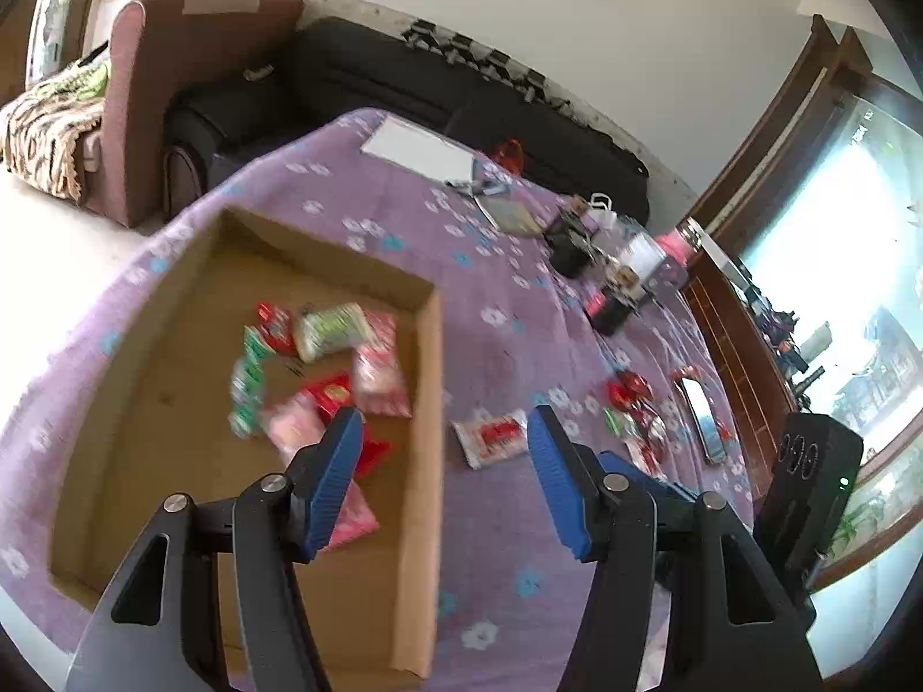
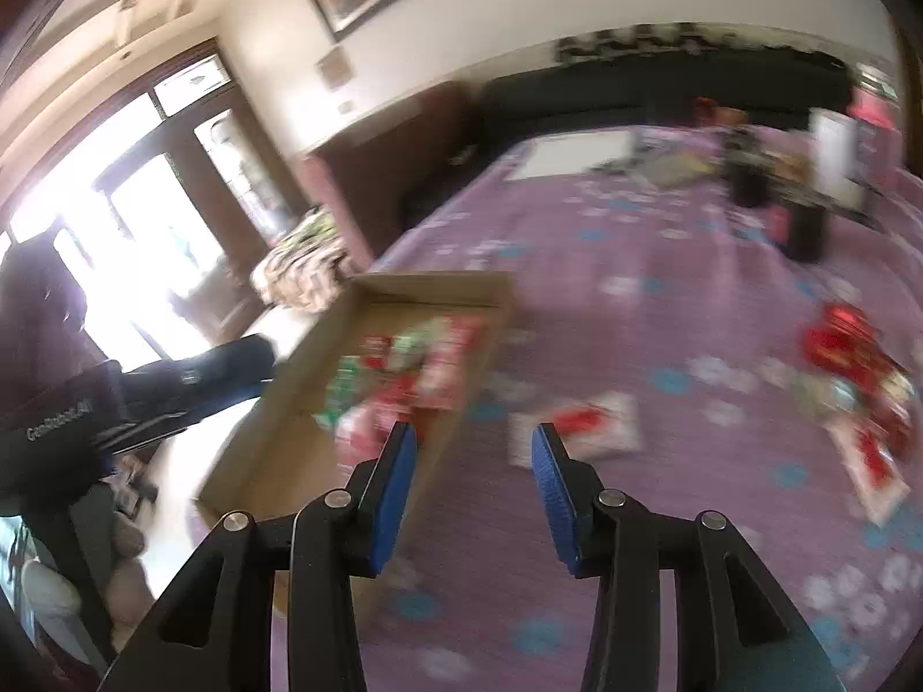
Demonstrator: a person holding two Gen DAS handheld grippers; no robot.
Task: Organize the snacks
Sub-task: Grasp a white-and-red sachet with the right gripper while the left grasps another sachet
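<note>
A shallow cardboard box lies on the purple flowered tablecloth and holds several snack packets in red, green and pink. My left gripper hangs open above the box's right wall, nothing between its blue pads. A white and red packet lies on the cloth just right of the box. More red packets lie in a loose heap further right. My right gripper stands open and empty above the cloth between box and white packet.
A phone lies beside the heap. Dark jars and a glass container stand at the table's far right, papers at the far end. A black sofa lies behind. The other gripper's body is at the right edge.
</note>
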